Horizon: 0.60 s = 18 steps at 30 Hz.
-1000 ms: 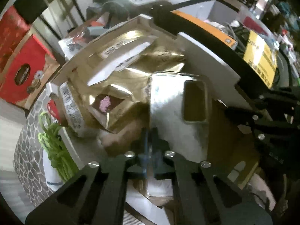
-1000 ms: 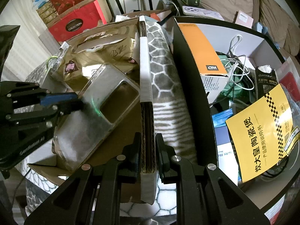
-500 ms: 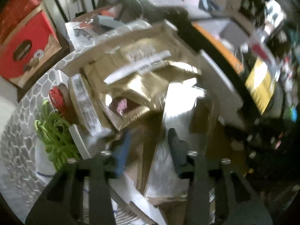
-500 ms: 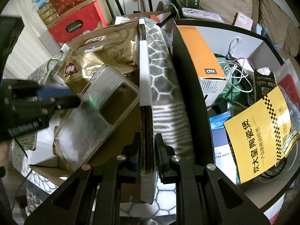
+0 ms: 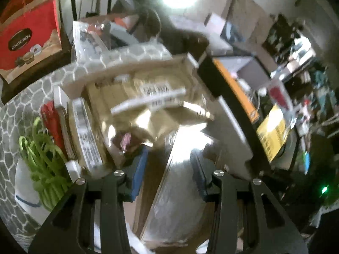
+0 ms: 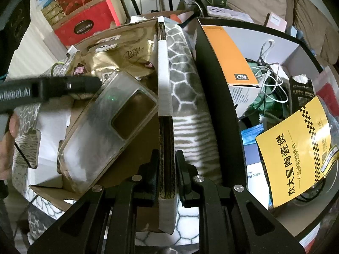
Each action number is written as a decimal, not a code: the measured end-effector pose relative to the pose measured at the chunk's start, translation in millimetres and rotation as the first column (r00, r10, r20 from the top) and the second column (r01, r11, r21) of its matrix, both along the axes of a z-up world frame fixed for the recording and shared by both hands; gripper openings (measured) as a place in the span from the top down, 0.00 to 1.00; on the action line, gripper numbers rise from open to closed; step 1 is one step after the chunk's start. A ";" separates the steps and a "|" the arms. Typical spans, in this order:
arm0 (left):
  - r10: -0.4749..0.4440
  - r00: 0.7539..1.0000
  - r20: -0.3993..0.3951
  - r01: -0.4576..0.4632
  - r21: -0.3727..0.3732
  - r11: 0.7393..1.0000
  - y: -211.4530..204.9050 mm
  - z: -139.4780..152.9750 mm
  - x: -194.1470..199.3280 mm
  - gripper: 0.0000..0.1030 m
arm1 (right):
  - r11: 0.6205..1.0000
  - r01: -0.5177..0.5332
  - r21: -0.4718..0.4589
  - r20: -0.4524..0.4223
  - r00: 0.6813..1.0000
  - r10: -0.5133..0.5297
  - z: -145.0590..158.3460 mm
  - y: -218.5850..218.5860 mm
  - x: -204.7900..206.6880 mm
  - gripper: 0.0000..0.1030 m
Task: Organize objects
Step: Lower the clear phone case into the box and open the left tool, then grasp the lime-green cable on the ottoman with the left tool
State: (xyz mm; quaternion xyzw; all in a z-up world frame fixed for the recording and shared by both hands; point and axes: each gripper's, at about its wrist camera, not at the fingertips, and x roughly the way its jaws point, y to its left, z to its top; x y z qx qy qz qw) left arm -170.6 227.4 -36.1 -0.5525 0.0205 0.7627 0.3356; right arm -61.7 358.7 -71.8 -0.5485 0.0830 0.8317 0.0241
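Note:
A clear phone case [image 6: 106, 127] lies tilted inside an open cardboard box [image 6: 135, 152], against gold snack bags [image 6: 118, 53]. It also shows in the left wrist view [image 5: 182, 182]. My left gripper [image 5: 169, 169] is open, its blue-padded fingers spread above the case and holding nothing; it shows as a dark arm [image 6: 53, 89] in the right wrist view. My right gripper [image 6: 167, 171] is shut on the box's right wall [image 6: 164, 97], which is corrugated cardboard with white tape.
A black bin [image 6: 214, 97] on the right holds an orange box [image 6: 228, 55], white cables [image 6: 269, 67] and a yellow booklet [image 6: 296, 148]. Red gift boxes [image 6: 84, 19] stand behind. Green cord [image 5: 42, 165] lies left of the box.
My left gripper has let go of the phone case, opened and drawn back upward. The case now rests in the box. My right gripper has kept its hold.

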 end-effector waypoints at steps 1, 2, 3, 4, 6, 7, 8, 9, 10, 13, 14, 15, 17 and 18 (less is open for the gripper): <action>0.008 1.000 -0.020 -0.008 0.014 1.000 -0.8 3.4 -1.9 0.62 | 1.000 -0.001 0.001 0.000 1.000 0.001 0.2 -0.4 -0.4 0.85; 0.012 1.000 -0.025 -0.011 0.016 1.000 -1.2 5.0 -4.4 0.62 | 1.000 -0.001 0.002 0.001 1.000 0.001 -0.1 -1.1 -0.5 0.85; 0.013 1.000 -0.015 -0.013 0.011 1.000 -1.2 4.6 -5.8 0.62 | 1.000 -0.002 0.002 0.001 1.000 0.002 -0.2 -1.5 -0.3 0.85; 0.009 1.000 0.003 -0.009 0.011 1.000 -1.2 3.7 -6.6 0.62 | 1.000 -0.002 0.002 0.002 1.000 0.002 -0.3 -1.7 -0.1 0.85; -0.013 1.000 0.003 0.013 0.009 1.000 0.3 4.4 -3.6 0.61 | 1.000 -0.001 0.004 0.003 1.000 0.001 -0.4 -2.0 0.2 0.85; -0.021 1.000 -0.002 0.021 -0.001 1.000 0.2 4.2 -1.5 0.61 | 1.000 -0.001 0.005 0.003 1.000 0.001 -0.3 -2.4 0.3 0.85; -0.026 1.000 -0.010 0.025 -0.017 1.000 -0.2 4.8 1.6 0.60 | 1.000 0.000 0.004 0.003 1.000 0.000 -0.1 -2.5 0.6 0.85; -0.025 0.999 -0.020 0.025 -0.031 0.999 -1.2 6.1 5.8 0.60 | 1.000 0.000 0.003 0.002 1.000 0.000 0.1 -2.7 1.1 0.85; -0.028 0.999 -0.028 0.027 -0.038 0.999 -2.8 7.8 8.9 0.60 | 1.000 0.000 0.002 0.002 1.000 0.000 0.2 -2.8 1.0 0.85; -0.042 0.997 -0.065 0.039 -0.050 0.998 -13.0 20.2 22.8 0.50 | 1.000 0.000 0.002 0.003 1.000 0.000 0.4 -3.1 1.4 0.85; -0.046 0.995 -0.093 0.041 -0.052 0.998 -19.2 27.2 29.0 0.42 | 1.000 0.000 0.003 0.004 1.000 0.000 0.4 -3.1 1.5 0.85; -0.048 0.993 -0.109 0.042 -0.054 0.998 -23.6 31.8 32.6 0.36 | 1.000 0.000 0.003 0.003 1.000 0.000 0.4 -2.8 1.1 0.85; -0.041 0.990 -0.134 0.033 -0.055 0.998 -35.1 40.5 38.0 0.31 | 1.000 0.000 0.005 0.004 1.000 0.000 0.7 -2.8 1.3 0.85; -0.036 0.989 -0.140 0.028 -0.056 0.998 -41.1 43.5 39.3 0.27 | 1.000 -0.001 0.006 0.003 1.000 0.001 0.9 -3.0 1.4 0.85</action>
